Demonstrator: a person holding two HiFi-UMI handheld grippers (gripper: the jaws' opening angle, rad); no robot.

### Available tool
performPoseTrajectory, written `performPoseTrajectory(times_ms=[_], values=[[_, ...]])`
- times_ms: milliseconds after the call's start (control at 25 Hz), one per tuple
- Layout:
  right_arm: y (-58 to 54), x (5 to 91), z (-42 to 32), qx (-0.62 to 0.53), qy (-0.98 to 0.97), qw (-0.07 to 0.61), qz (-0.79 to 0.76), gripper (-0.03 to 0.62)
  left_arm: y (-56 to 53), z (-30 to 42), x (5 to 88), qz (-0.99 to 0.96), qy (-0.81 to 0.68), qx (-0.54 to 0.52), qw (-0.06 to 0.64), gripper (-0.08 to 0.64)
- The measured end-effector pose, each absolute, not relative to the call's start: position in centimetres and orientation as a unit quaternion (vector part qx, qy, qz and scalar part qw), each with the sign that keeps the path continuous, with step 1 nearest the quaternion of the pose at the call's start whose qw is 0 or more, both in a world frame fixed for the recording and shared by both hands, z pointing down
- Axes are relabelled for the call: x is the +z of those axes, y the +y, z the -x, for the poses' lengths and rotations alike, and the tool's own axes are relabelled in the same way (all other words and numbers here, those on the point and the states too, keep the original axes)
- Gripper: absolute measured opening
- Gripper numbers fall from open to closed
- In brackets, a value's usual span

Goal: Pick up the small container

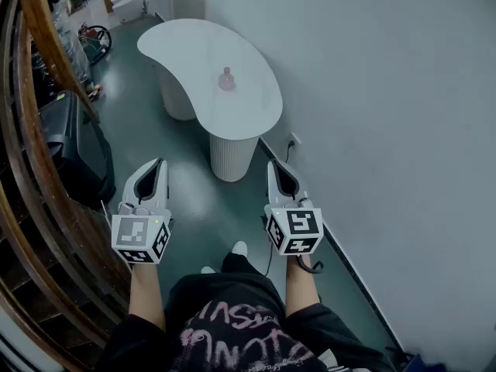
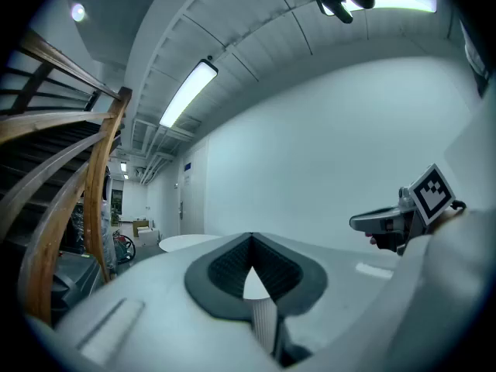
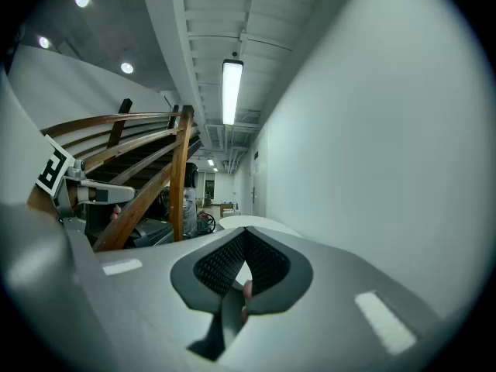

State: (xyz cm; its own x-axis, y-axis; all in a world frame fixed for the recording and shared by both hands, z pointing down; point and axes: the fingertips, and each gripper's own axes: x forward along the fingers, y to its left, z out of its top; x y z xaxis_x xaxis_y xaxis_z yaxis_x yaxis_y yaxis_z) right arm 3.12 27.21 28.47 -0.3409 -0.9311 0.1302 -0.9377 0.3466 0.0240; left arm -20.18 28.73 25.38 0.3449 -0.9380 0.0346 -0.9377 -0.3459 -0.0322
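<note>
The small container (image 1: 226, 79) is a pink, bottle-shaped thing that stands upright on the white kidney-shaped table (image 1: 186, 49), well ahead of me. My left gripper (image 1: 161, 161) and right gripper (image 1: 273, 163) are held side by side over the floor, short of the table, and both point toward it. The jaws of each meet at the tips with nothing held. In the left gripper view the left gripper (image 2: 251, 239) is shut, and the table (image 2: 190, 241) lies far beyond it. In the right gripper view the right gripper (image 3: 246, 232) is shut, and a small pink patch shows through the gap behind its tips.
A curved wooden stair railing (image 1: 31, 169) runs along my left, with a black box (image 1: 74, 146) beside it. A white wall (image 1: 387, 130) lies close on my right, with a socket (image 1: 293, 140) low down. Boxes (image 1: 124, 2) and a wheeled thing (image 1: 97, 41) stand beyond the table.
</note>
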Motion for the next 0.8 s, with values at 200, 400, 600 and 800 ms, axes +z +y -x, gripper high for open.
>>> performPoseTrajectory(times_ms=[200, 400, 600, 800], values=[[27.8, 28.5, -3.1, 0.026, -0.817, 0.060, -0.573, 0.011, 29.3, 20.1, 25.5, 0.822, 0.569, -0.025, 0.002, 0.000], [28.0, 28.6, -3.1, 0.026, -0.817, 0.062, -0.573, 0.009, 29.5, 20.1, 25.5, 0.822, 0.569, -0.025, 0.003, 0.000], [28.1, 28.6, -3.4, 0.020, -0.813, 0.064, -0.579, 0.011, 29.8, 20.2, 25.5, 0.821, 0.570, -0.026, 0.006, 0.000], [28.4, 28.4, -3.5, 0.015, -0.813, 0.064, -0.579, 0.011, 30.0, 20.1, 25.5, 0.823, 0.568, -0.022, 0.003, 0.000]])
